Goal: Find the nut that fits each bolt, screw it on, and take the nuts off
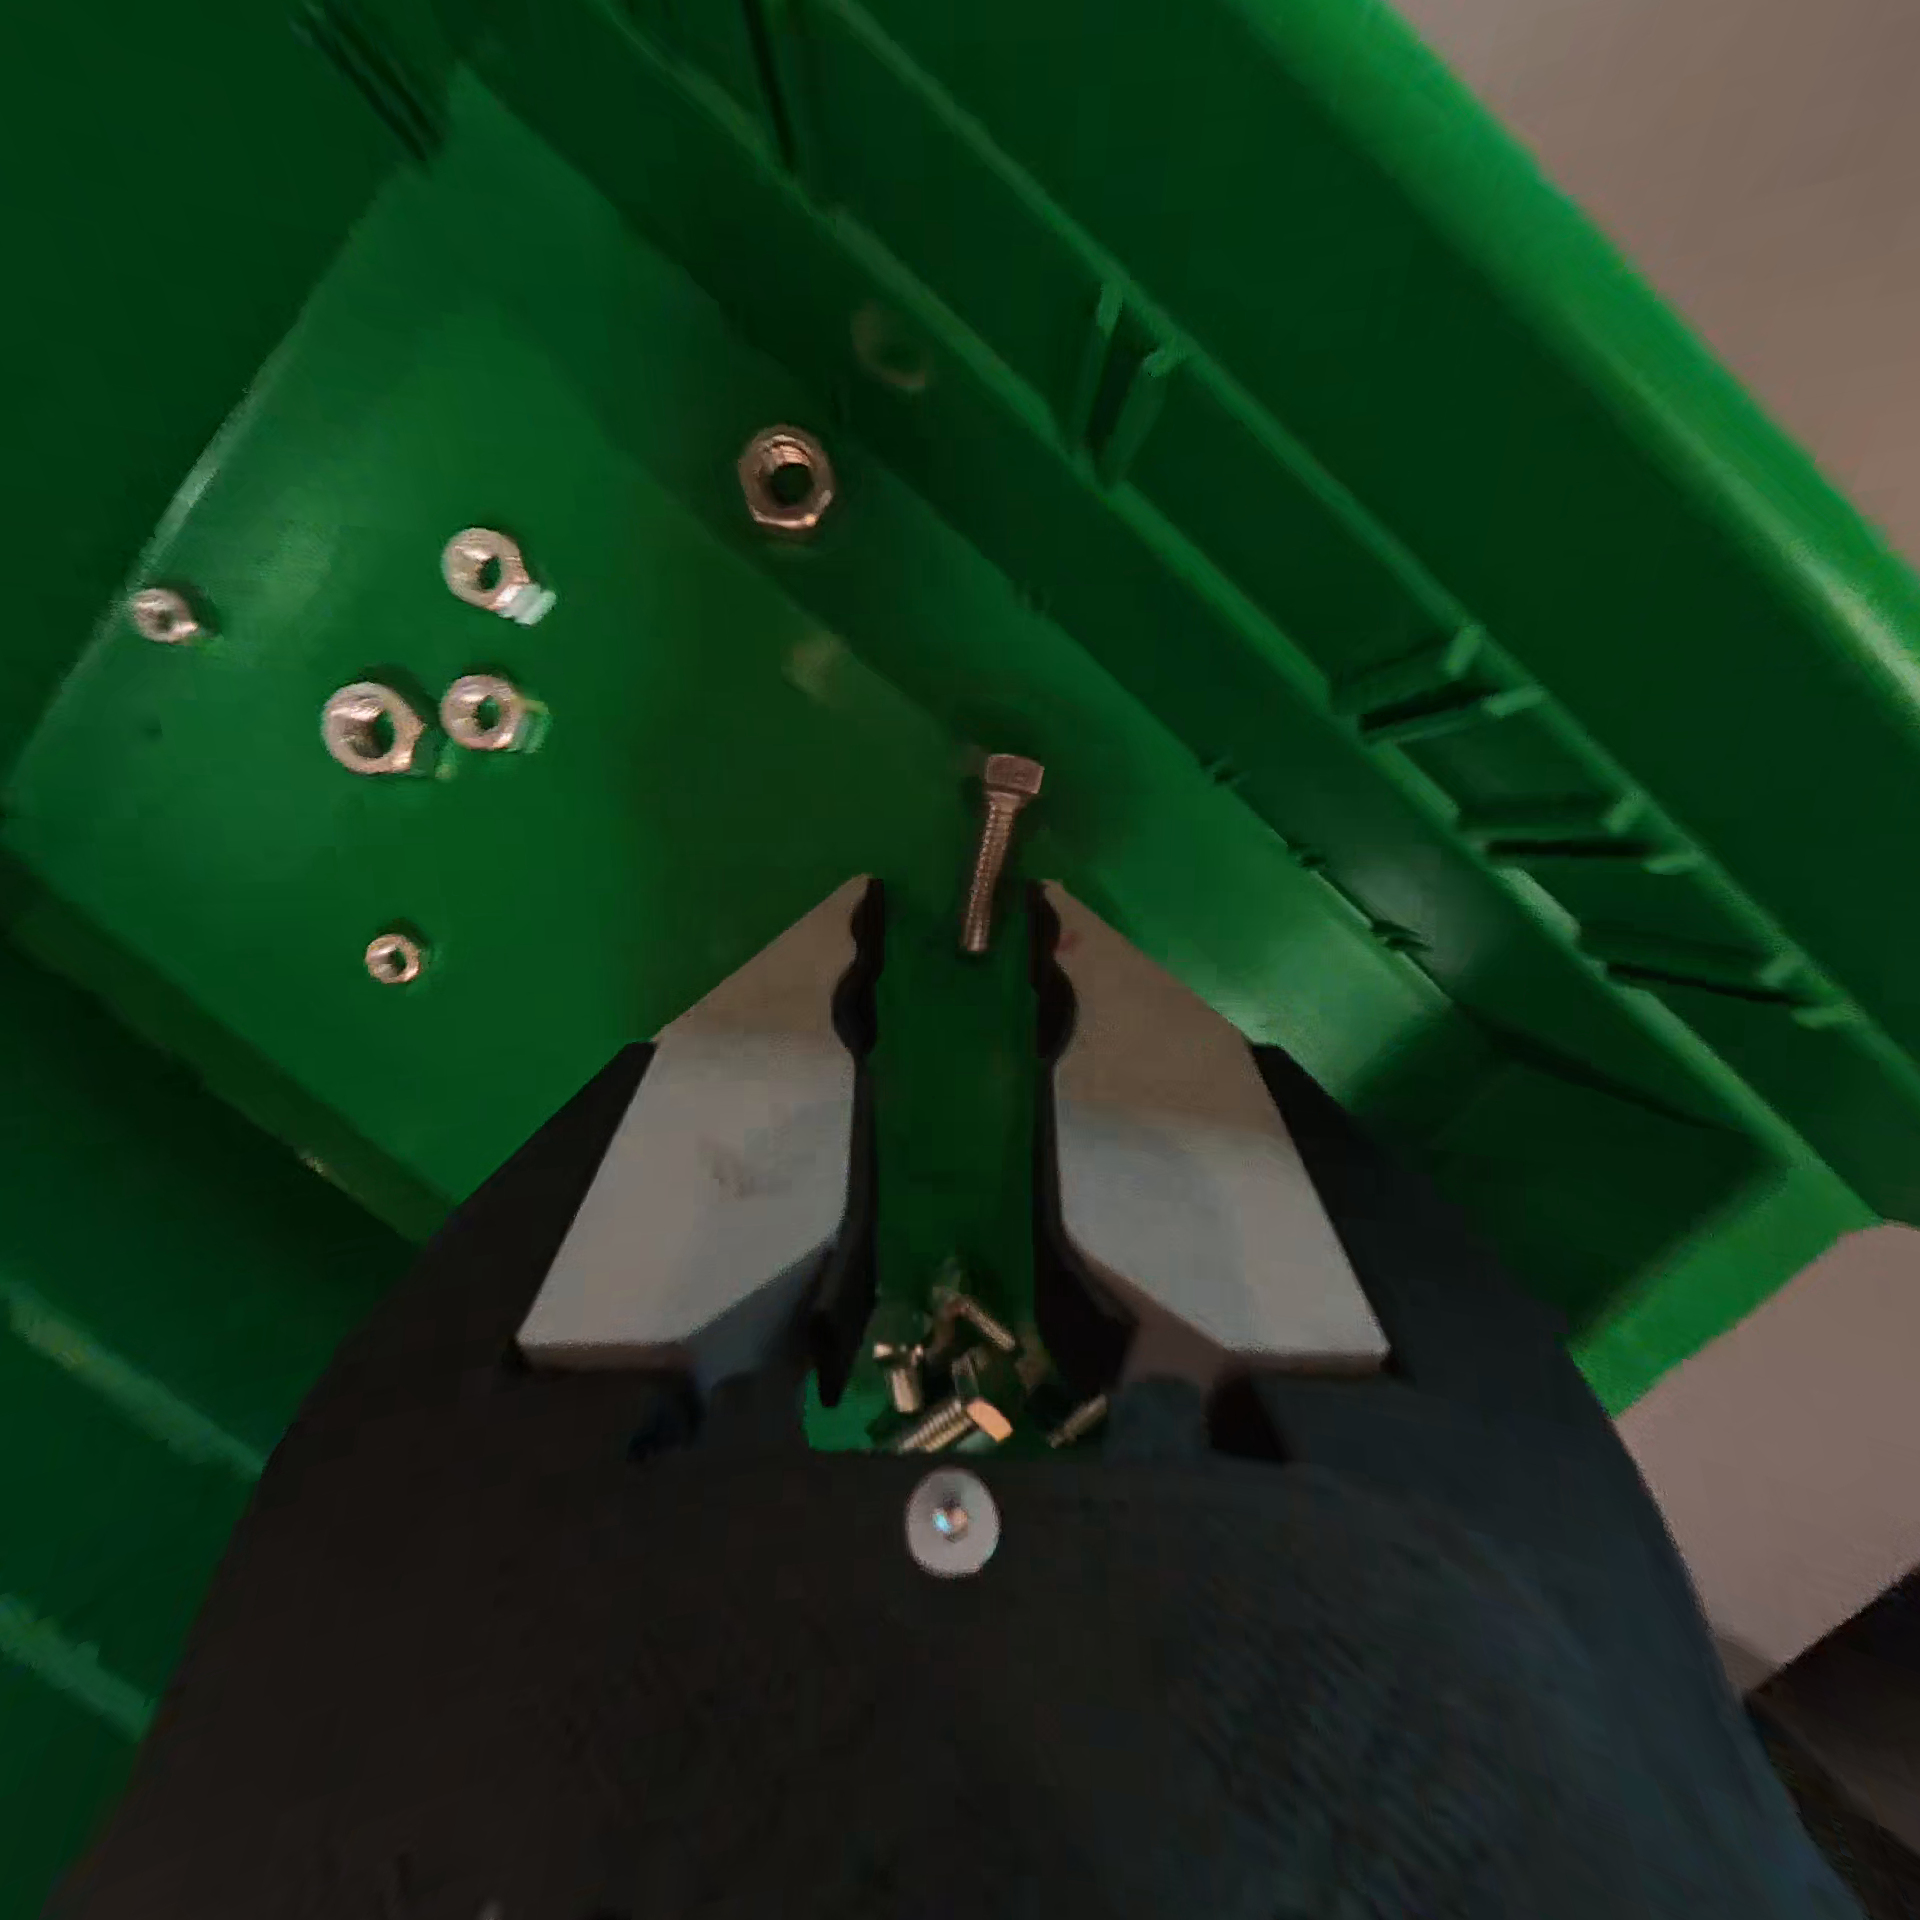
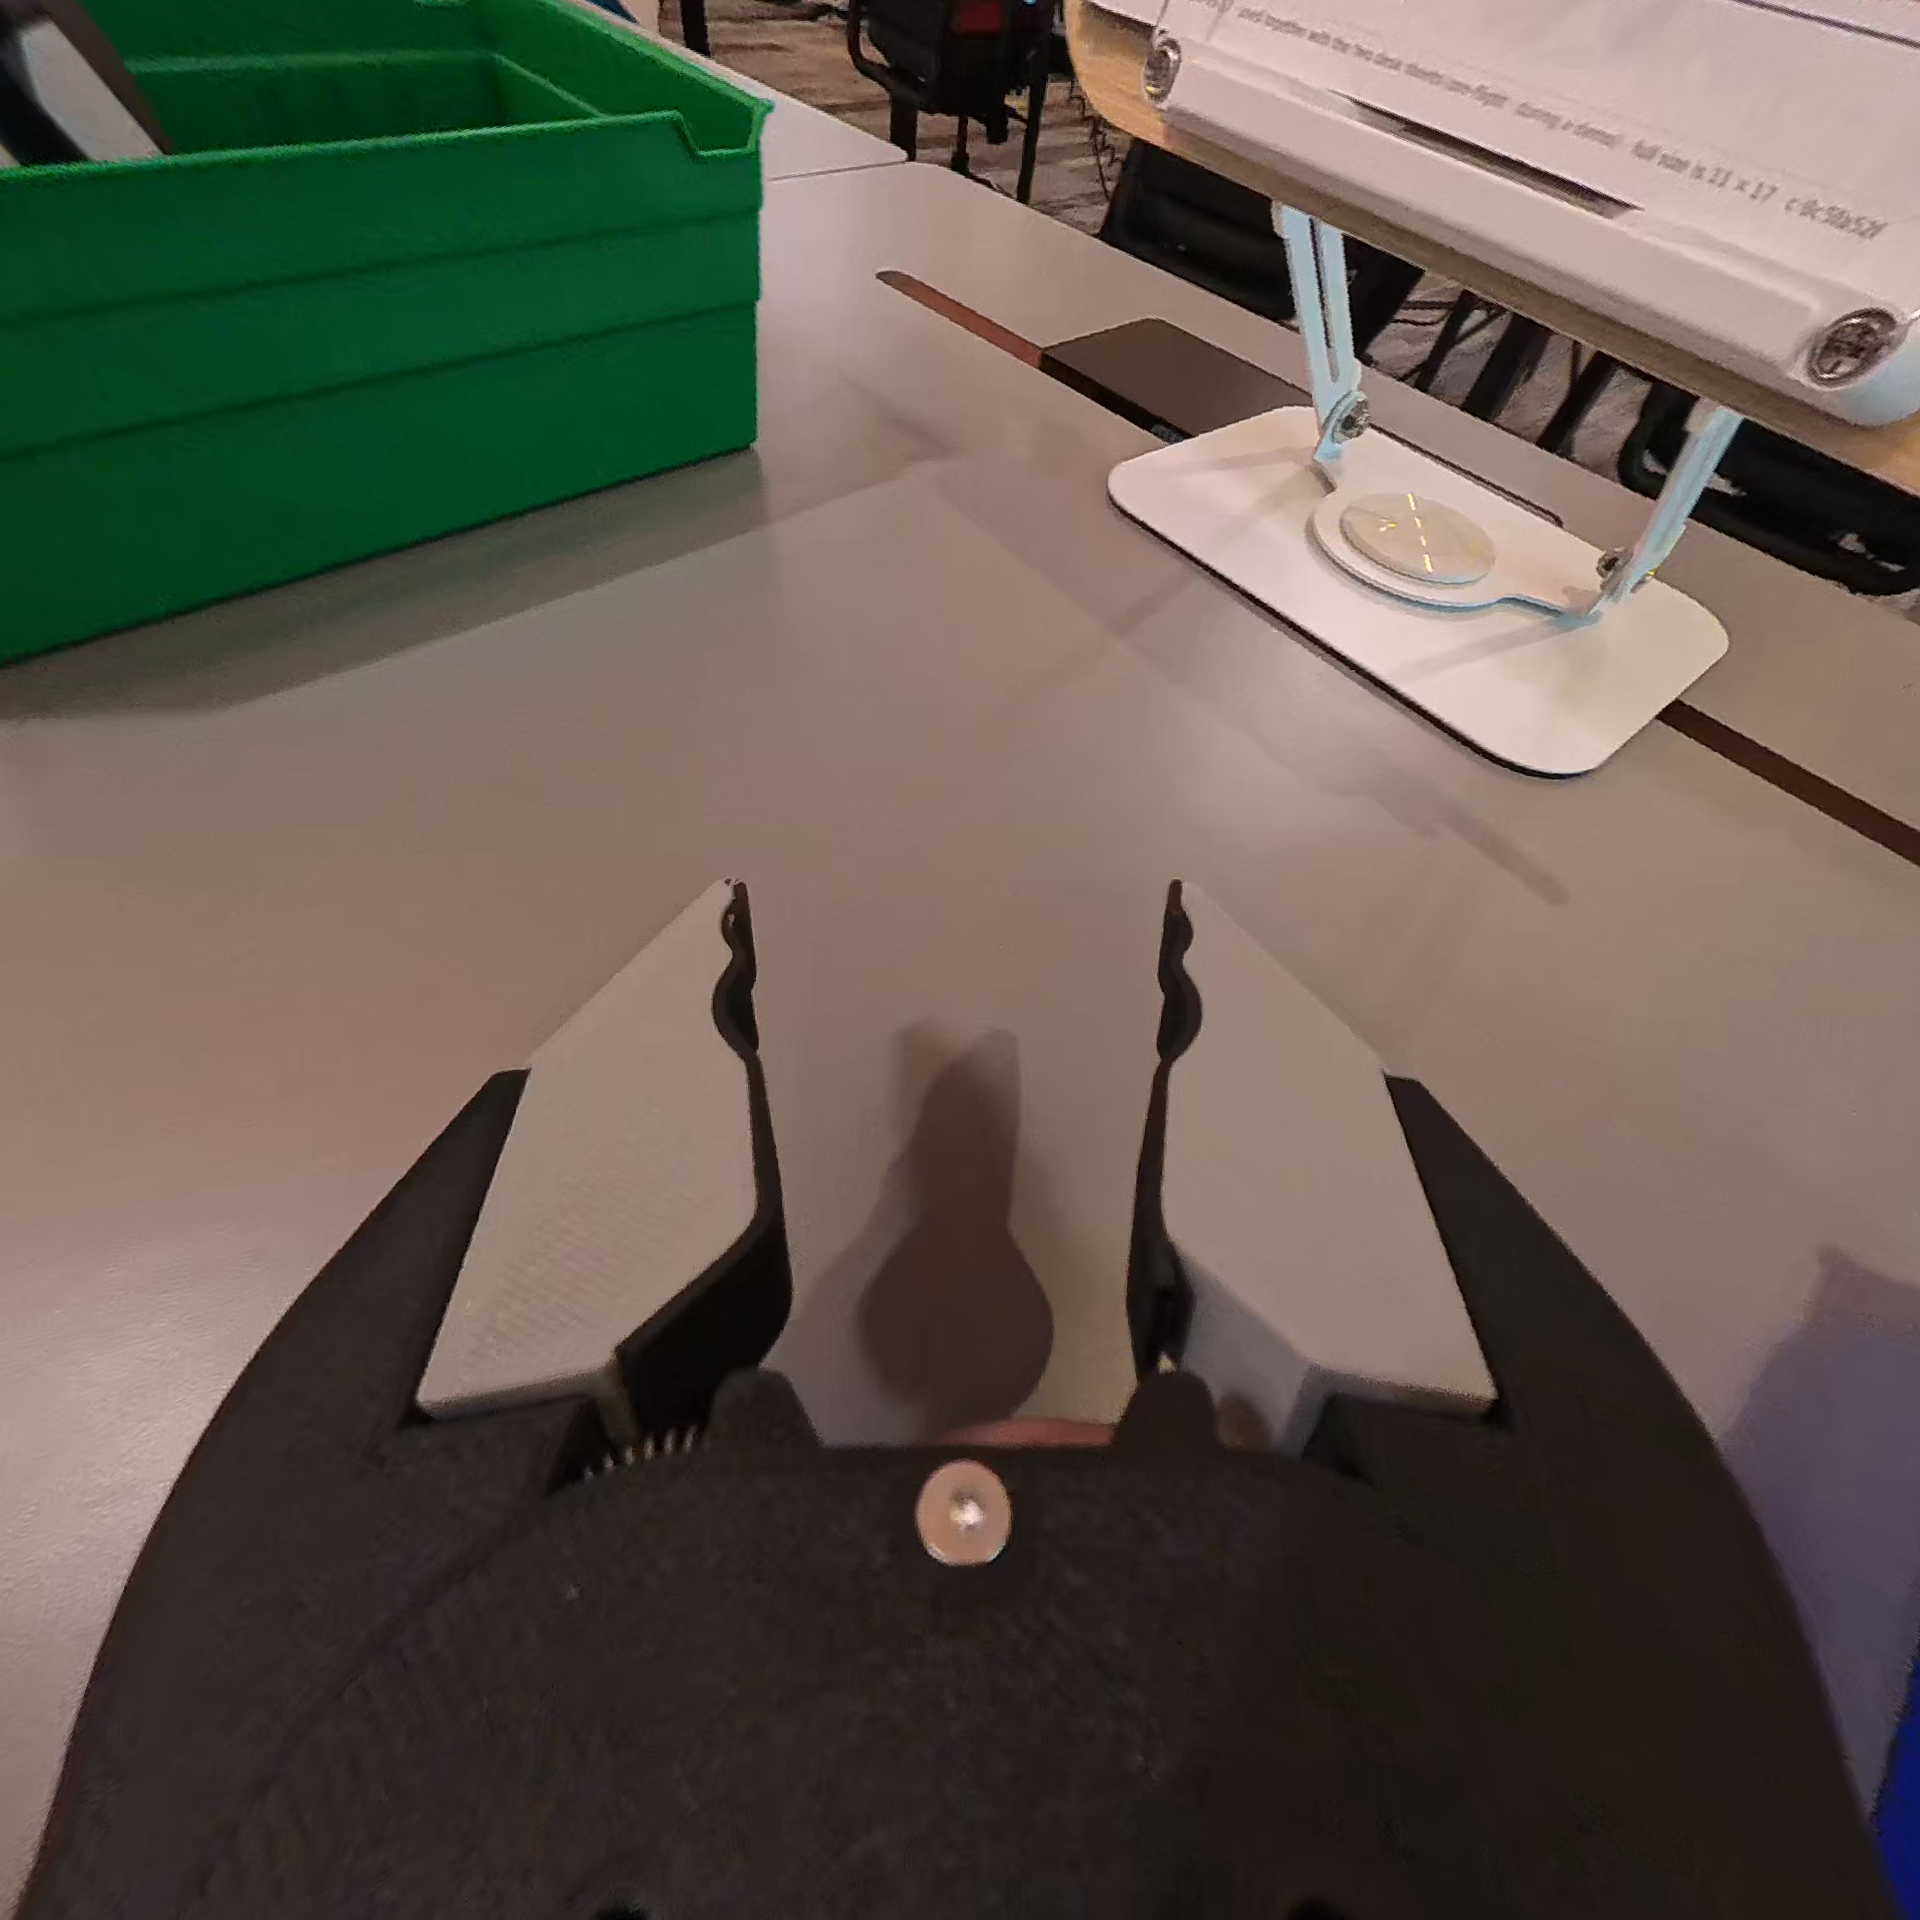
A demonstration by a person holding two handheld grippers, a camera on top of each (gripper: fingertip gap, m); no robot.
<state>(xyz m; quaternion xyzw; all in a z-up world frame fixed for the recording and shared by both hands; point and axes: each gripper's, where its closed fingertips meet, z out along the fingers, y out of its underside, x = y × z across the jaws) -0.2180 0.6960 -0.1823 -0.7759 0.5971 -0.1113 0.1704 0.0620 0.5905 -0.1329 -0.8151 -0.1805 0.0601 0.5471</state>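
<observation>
The left gripper [image 1: 954,904] is reaching down into a green plastic bin [image 1: 1351,436], its fingers standing a little apart with a narrow strip of bin floor showing between them; nothing is pinched. A small hex-head bolt [image 1: 995,852] is lying on the floor right at the fingertips, its threaded shank pointing in between them — whether a finger is touching it is hard to say through the blur. Loose steel hex nuts are lying scattered on the smooth floor to the left, the largest nut [image 1: 787,482] sitting by the ribbed bin wall, and a cluster of smaller nuts [image 1: 416,717] farther left. A heap of short bolts [image 1: 951,1382] is showing deep between the finger bases. The right gripper [image 2: 954,904] is hovering low over a grey matte tabletop [image 2: 935,727], tilted forward, its fingers spread wide and holding nothing. Each finger is wedge-shaped — pale grey on the outer face, with a scalloped black pad [image 2: 740,977] on the inner edge. In the right wrist view the bin is standing at the far left, and a white metal stand [image 2: 1455,644] with a flat rounded base is standing to the right.
</observation>
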